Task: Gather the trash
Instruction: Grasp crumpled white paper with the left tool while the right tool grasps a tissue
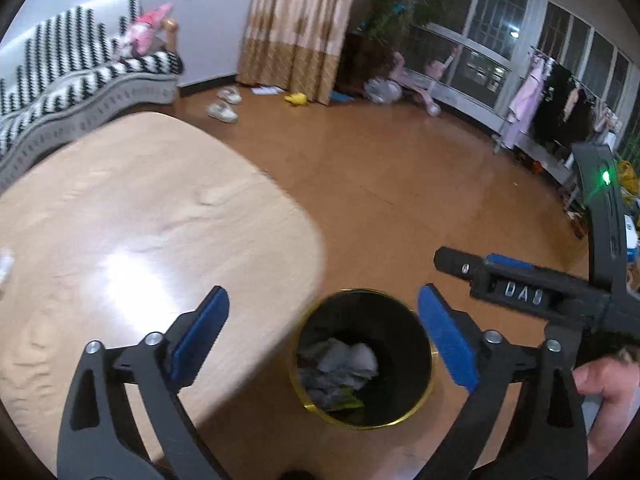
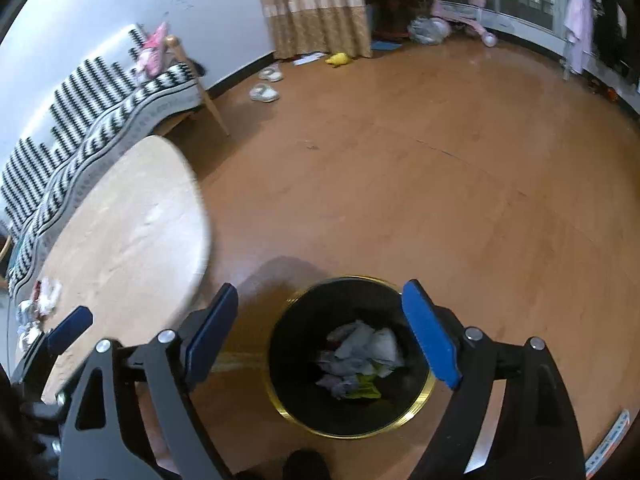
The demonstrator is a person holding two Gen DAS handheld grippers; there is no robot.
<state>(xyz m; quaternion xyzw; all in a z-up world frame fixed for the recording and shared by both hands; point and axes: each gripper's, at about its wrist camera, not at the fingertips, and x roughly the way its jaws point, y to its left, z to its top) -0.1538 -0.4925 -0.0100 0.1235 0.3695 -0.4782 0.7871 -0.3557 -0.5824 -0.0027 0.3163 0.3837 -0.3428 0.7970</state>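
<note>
Hovering above the black, gold-rimmed trash bin [image 1: 362, 360] on the floor, the left gripper [image 1: 324, 340] and right gripper [image 2: 324, 340] both gape wide and empty; crumpled paper trash [image 2: 360, 360] lies inside the bin, directly below them.

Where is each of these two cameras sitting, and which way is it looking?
Left wrist view: on the left gripper, angled down at the black bin; open blue pads, the right gripper and a hand show.
Right wrist view: on the right gripper, looking down into the bin; open pads and the left gripper's tip show.
Shared: bin with crumpled trash, wooden table, striped sofa.
</note>
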